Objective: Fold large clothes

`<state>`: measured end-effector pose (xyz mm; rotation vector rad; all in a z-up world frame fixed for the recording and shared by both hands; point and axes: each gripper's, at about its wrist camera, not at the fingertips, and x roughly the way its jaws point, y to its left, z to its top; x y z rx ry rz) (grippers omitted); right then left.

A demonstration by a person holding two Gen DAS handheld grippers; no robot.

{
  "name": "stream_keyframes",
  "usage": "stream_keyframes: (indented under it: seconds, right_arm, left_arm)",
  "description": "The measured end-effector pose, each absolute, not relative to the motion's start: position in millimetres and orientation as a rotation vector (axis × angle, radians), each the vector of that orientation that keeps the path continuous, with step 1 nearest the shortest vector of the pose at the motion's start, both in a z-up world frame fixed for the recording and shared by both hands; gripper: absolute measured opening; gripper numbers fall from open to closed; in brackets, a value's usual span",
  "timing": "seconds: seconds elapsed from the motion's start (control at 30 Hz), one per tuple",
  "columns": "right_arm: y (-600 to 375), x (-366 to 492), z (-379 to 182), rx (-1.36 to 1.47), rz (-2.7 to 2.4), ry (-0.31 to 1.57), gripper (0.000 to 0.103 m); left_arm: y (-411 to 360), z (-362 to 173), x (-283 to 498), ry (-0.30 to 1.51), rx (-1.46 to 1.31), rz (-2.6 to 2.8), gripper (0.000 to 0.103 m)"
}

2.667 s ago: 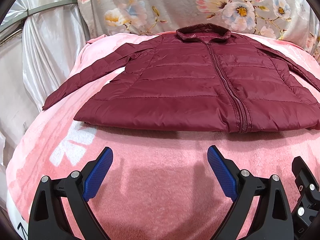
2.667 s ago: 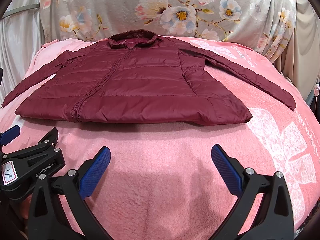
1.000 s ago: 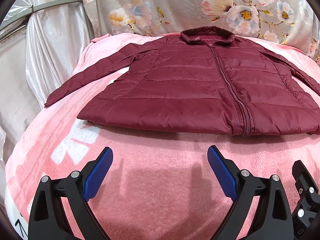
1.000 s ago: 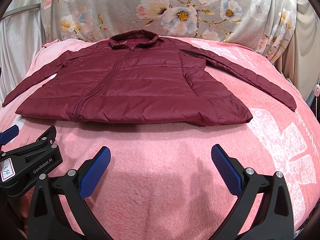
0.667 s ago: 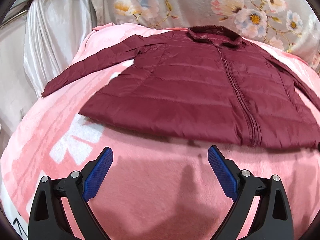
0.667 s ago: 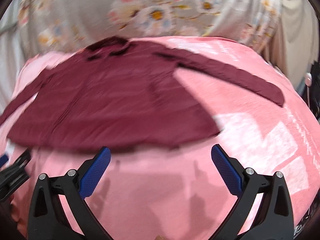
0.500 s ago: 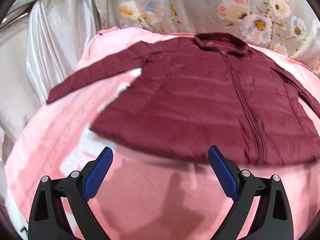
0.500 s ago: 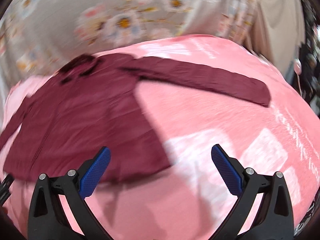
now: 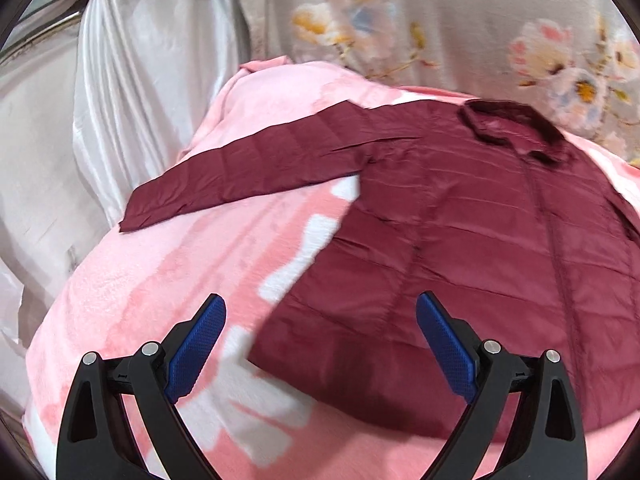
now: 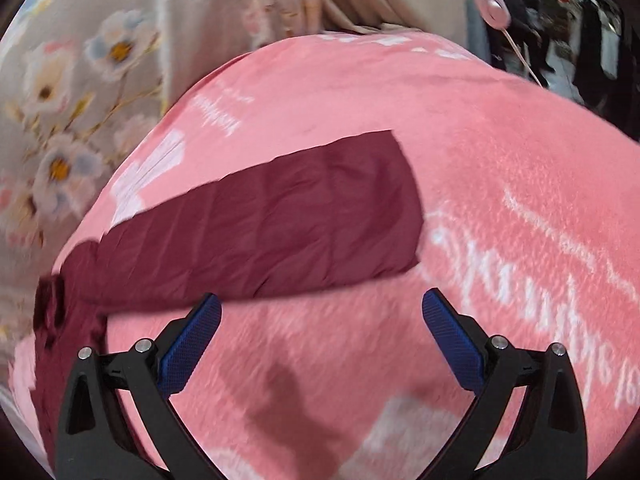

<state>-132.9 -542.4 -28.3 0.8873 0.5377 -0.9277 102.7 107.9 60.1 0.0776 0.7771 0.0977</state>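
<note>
The jacket (image 9: 460, 240) lies flat, front up, on the pink blanket (image 9: 168, 280), both sleeves spread out sideways. The left gripper (image 9: 320, 336) and right gripper (image 10: 322, 334) hover with jaws wide open, holding nothing. Judged best: take each sleeve (image 10: 280, 232) near its cuff, pinching both layers, and fold inward without dragging the body.

Your jacket (image 9: 460, 248) lies flat on the blanket (image 9: 168, 280), collar (image 9: 508, 128) toward the floral cloth (image 9: 440, 20) behind. One sleeve (image 9: 248, 168) stretches left toward the curtain (image 9: 132, 92); the other sleeve (image 10: 280, 232) lies ahead of your right gripper (image 10: 320, 340).
</note>
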Motion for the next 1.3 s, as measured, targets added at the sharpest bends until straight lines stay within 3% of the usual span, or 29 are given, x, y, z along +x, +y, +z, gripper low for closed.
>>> stream_keyframes:
  seconds: [0.07,0.17,0.23,0.3,0.4,0.5,0.63,0.87,0.97,1.03,1.13,1.3]
  right_arm:
    - [-559,-135,-39,0.955,-0.934,0.515,0.098]
    - [-573,-131,-46,0.987,-0.989,0.486,0.077]
    - [-583,-121,-42,0.983,-0.984,0.478,0.037]
    - [-586,-105,-32,0.986,-0.943,0.46,0.012]
    - [-559,-63,11,0.814,-0.918,0.428,0.009]
    - [-490,3,74,0.568,-0.748,0.374,0.009]
    - [-384,86,116,0.382,-0.46,0.367,0.009]
    - [-194,201,90,0.169,-0.073,0.484,0.011]
    - [-144,226,60,0.16,0.052,0.563,0.023]
    - [-121,228,51,0.148,0.1,0.571,0.046]
    - [-121,216,57,0.15,0.107,0.518,0.061]
    - [-191,189,57,0.287,-0.022,0.497,0.066]
  left_arm:
    - [114,55,112,0.796,0.072,0.12,0.094]
    - [119,49,119,0.815,0.061,0.13,0.094]
    - [122,45,123,0.825,0.06,0.135,0.094]
    - [124,45,126,0.826,0.056,0.139,0.094]
    - [128,45,130,0.822,0.054,0.145,0.094]
    - [131,45,135,0.823,0.049,0.155,0.094]
    - [139,44,139,0.831,0.03,0.163,0.094]
    - [150,47,143,0.828,0.012,0.151,0.094]
    - [158,49,147,0.836,-0.027,0.126,0.094]
    - [161,52,151,0.835,-0.056,0.1,0.094]
    - [160,61,160,0.827,-0.087,0.051,0.094]
    - [141,71,189,0.872,-0.195,-0.099,0.094]
